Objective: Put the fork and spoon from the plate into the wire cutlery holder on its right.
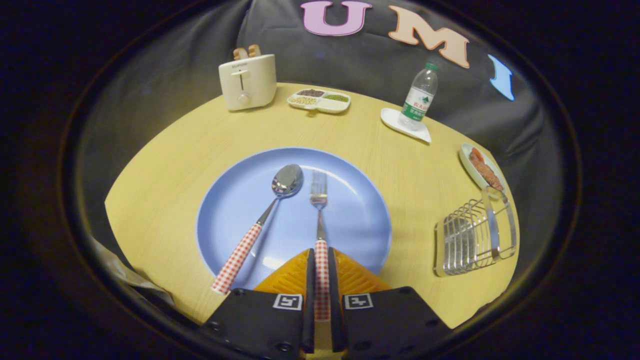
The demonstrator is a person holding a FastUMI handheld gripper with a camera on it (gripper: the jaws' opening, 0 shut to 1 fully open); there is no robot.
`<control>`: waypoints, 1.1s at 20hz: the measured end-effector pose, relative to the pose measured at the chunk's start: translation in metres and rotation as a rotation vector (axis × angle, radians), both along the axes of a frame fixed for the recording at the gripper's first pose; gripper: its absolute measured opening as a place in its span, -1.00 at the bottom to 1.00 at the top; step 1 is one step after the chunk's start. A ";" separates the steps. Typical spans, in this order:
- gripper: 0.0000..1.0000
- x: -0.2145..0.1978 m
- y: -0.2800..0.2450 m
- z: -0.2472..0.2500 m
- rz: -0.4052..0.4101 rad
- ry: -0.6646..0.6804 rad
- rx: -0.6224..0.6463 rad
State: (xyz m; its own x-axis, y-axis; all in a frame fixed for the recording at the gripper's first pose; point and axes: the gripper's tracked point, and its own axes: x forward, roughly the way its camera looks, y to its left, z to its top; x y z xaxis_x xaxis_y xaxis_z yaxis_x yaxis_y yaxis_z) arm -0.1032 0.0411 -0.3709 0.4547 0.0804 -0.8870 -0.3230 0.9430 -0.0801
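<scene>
my fingers (321, 260) are closed on the fork (319, 220) handle over the plate (240, 200); next i lift and carry toward the wire cutlery holder (472, 237) at three o'clock.

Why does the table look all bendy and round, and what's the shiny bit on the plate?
In the gripper view the fisheye lens curves the table edges; the white spots on the plate are lamp glare; the spoon bowl mirrors light; the gripper is shut on the fork handle.
</scene>
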 end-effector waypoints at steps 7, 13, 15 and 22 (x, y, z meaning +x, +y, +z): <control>-0.67 0.007 -0.006 0.020 -0.056 0.025 0.036; -0.79 0.005 -0.009 0.027 -0.001 0.062 0.033; -0.79 0.004 -0.011 0.034 0.017 0.069 0.034; -0.79 0.024 -0.035 0.077 0.106 0.035 0.038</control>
